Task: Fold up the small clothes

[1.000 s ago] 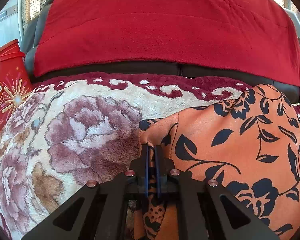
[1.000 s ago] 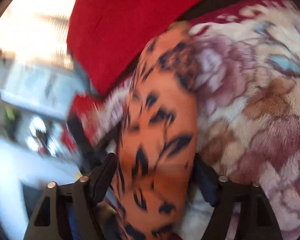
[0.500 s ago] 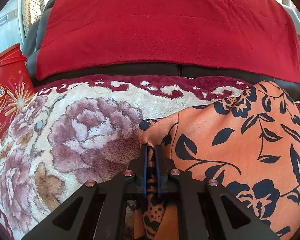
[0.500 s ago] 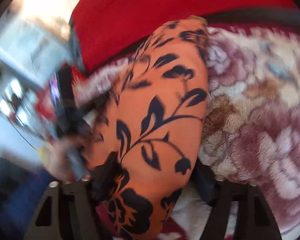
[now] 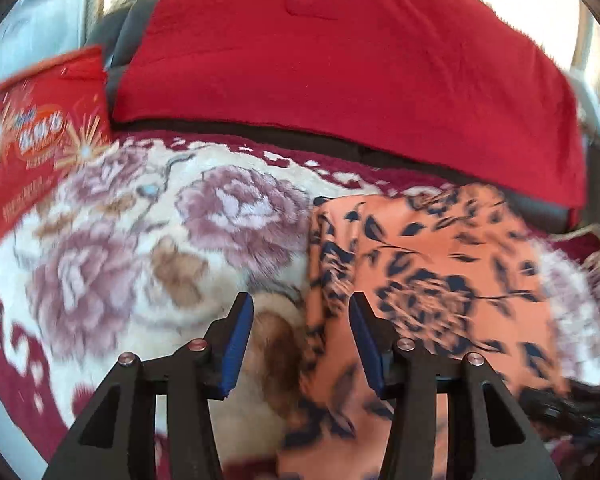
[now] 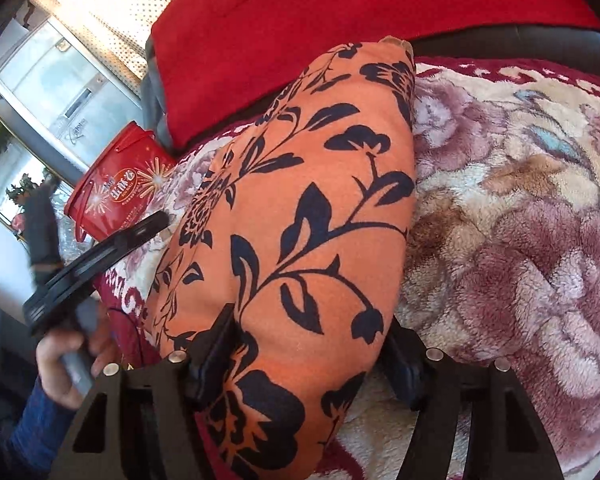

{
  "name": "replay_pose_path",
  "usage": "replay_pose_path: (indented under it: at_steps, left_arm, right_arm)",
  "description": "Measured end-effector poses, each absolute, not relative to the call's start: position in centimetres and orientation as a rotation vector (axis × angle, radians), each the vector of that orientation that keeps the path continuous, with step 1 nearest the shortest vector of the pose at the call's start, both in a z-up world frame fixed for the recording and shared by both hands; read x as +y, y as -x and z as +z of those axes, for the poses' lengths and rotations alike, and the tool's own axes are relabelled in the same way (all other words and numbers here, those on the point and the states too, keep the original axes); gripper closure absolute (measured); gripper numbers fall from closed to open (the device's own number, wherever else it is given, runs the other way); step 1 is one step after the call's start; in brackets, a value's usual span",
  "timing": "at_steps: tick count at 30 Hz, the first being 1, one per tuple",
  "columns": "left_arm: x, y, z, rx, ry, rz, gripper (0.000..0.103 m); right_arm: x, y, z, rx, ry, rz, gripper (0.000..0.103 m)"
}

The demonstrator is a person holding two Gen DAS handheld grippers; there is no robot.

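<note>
Folding orange floral garment (image 6: 300, 216) on plush blanket (image 5: 112, 264): left gripper (image 5: 300, 344) spread, holding nothing, at garment's left edge; right gripper (image 6: 312, 360) spread wide around folded end, probably steadying it.

Both wrist views look low and close across the orange garment (image 5: 440, 280) (image 6: 300, 220) toward the red backrest (image 5: 360, 80) (image 6: 340, 20).

A plush floral blanket (image 5: 148, 248) is spread over the seat, with an orange leaf-print garment (image 5: 440, 280) laid on its right side and a red tub (image 5: 32, 140) at far left.
</note>
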State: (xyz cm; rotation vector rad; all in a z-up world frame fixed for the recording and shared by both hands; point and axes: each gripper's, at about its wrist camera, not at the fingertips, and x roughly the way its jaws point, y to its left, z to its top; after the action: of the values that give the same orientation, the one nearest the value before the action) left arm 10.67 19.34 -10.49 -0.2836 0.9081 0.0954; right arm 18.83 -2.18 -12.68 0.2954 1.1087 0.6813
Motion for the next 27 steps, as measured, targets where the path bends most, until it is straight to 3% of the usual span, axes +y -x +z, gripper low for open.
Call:
replay_pose_path:
  at_steps: [8, 15, 18, 27]
  left_arm:
    - [20.3, -6.6, -13.9, 1.040, 0.558, 0.050, 0.045]
    - [24.2, -4.8, -14.6, 0.989, 0.864, 0.086, 0.045]
    - [25.1, -5.1, -14.2, 0.978, 0.863, 0.080, 0.039]
    - [22.6, -5.8, -15.0, 1.044, 0.787, -0.017, 0.037]
  right_arm:
    - [-2.5, -19.0, -12.4, 1.120, -0.337, 0.703, 0.033]
    - [-3.0, -19.2, -12.3, 1.138, -0.363, 0.719, 0.032]
    - [-3.1, -19.4, -12.3, 1.148, -0.372, 0.723, 0.031]
    - [-4.1, -20.1, -10.3, 1.139, -0.409, 0.690, 0.031]
